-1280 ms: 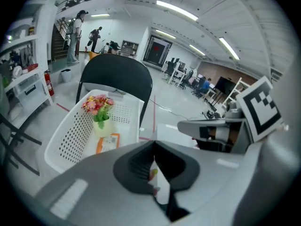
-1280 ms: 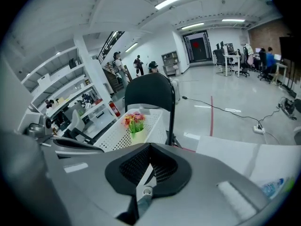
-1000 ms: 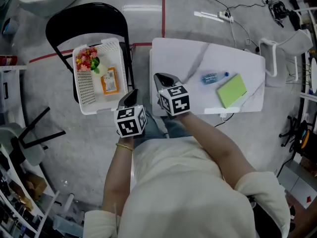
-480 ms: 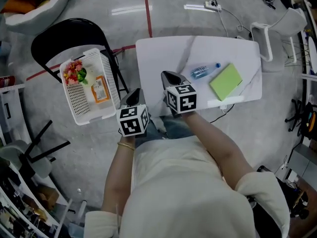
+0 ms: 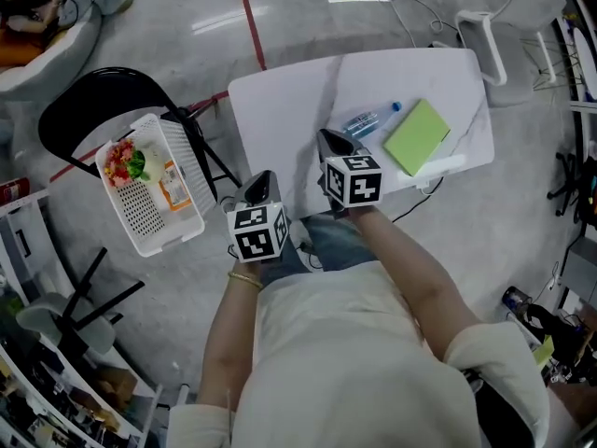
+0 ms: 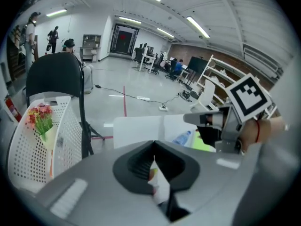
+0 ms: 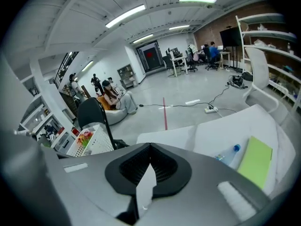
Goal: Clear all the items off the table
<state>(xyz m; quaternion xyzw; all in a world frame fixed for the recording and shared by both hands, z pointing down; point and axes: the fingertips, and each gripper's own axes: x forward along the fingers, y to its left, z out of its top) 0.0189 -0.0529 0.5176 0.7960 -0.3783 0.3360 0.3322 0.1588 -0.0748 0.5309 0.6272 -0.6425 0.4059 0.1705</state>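
Surface [image 5: 280, 110], upper centre, not yet cleared: white basket [image 5: 140, 217] at left holds flowers [image 5: 126, 161] and a packet [image 5: 171, 183], green pad [image 5: 417, 136] and water bottle [image 5: 368, 120] remain at its right end, while right tool [image 5: 334, 143] and left tool [image 5: 261, 187], both pinched closed and empty, have swung from basket toward bottle.

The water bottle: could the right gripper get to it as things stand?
Probably yes. The right gripper hangs over the near edge of the table, with only bare tabletop between it and the water bottle. Its jaws are shut, so they'd need opening first.
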